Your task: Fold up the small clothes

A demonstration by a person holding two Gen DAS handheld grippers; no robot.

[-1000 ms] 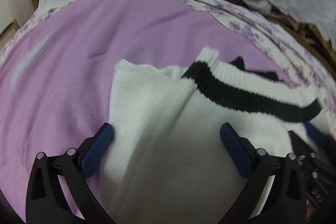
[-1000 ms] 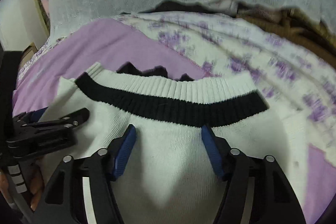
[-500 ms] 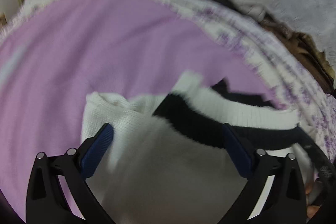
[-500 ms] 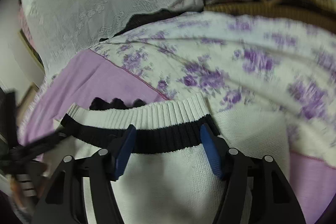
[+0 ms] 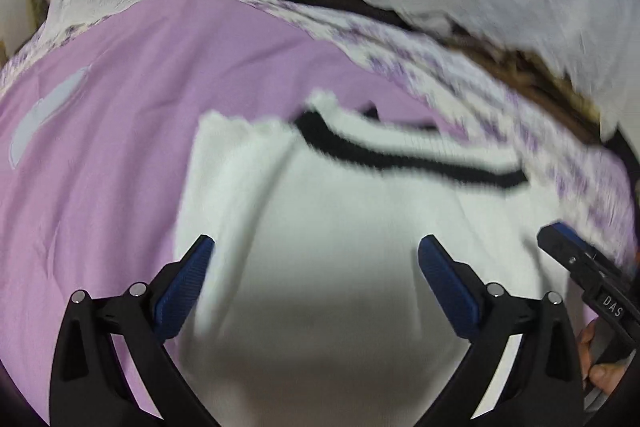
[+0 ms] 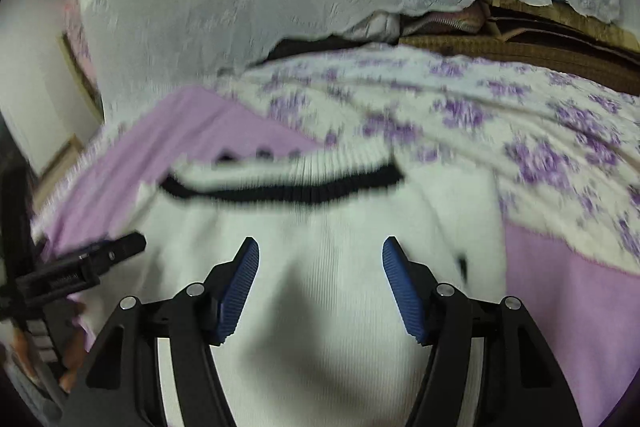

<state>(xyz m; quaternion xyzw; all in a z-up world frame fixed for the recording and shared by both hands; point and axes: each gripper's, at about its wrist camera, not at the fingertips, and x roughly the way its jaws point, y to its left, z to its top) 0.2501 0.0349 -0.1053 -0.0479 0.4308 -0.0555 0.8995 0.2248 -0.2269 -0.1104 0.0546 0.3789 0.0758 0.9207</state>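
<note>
The white knit sweater [image 5: 360, 227] with its black-striped ribbed hem [image 6: 288, 187] lies flat on the lilac bedsheet [image 5: 120, 107], its far edge beside the floral border [image 6: 480, 107]. Both the left hand-held gripper [image 5: 316, 251] and the right hand-held gripper [image 6: 320, 251] hang above it with jaws wide and nothing held. The risk, I judge, is closing on one layer only, or on the bedsheet too, which would drag the fold askew.
</note>
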